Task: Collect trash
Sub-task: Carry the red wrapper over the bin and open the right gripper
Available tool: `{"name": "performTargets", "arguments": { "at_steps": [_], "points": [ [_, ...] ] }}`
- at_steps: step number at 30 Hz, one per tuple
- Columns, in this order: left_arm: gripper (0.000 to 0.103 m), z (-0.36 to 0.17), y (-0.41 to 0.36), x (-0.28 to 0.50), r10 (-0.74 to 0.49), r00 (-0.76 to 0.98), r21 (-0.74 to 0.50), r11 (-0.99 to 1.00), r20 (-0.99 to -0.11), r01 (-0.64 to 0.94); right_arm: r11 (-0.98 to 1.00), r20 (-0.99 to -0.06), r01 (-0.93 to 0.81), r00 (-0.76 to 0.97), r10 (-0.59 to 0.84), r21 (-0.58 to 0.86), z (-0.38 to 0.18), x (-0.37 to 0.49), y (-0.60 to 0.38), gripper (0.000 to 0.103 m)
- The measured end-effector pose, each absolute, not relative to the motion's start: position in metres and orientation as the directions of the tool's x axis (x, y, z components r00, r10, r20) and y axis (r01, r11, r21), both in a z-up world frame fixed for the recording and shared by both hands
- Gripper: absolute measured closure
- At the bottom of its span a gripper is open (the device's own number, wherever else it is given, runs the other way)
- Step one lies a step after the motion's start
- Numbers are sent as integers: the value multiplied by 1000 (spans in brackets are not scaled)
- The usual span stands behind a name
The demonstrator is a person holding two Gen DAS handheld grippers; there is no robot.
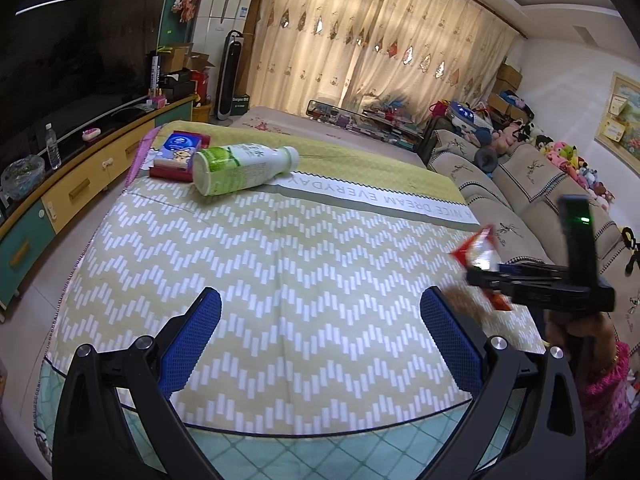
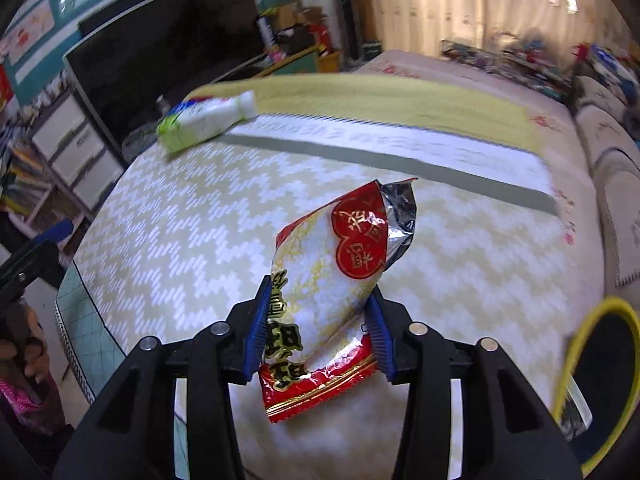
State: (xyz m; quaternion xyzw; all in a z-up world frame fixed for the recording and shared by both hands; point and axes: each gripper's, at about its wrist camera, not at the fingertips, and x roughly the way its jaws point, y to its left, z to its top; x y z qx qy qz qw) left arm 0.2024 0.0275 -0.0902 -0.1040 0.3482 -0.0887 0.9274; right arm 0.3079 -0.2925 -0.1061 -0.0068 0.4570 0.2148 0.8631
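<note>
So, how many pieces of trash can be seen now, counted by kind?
Green-and-white plastic bottle, lying on the table: 1
Red-and-white foil snack wrapper, held in the right gripper: 1
Blue-and-red cardboard box, behind the bottle: 1
Total: 3

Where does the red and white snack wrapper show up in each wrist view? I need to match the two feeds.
Left wrist: the red and white foil snack wrapper sits at the right edge, held in the right gripper.
Right wrist: it fills the centre, clamped between the blue pads.
Shared landmark: the green and white plastic bottle lying on the zigzag-patterned cloth.
</note>
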Motion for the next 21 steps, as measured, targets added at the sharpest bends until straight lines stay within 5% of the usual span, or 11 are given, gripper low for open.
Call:
{"name": "performTargets", "arguments": {
  "at_steps": [18, 21],
  "points": [
    [5, -90, -27, 219, -249, 705, -204, 967, -664, 150, 960, -825, 217, 564, 22, 175, -154, 281, -536, 54],
    [5, -90, -35, 224, -253, 698, -197, 967, -670, 162, 950, -839, 269, 545, -16, 157, -167, 282, -554, 46]
  ]
}}
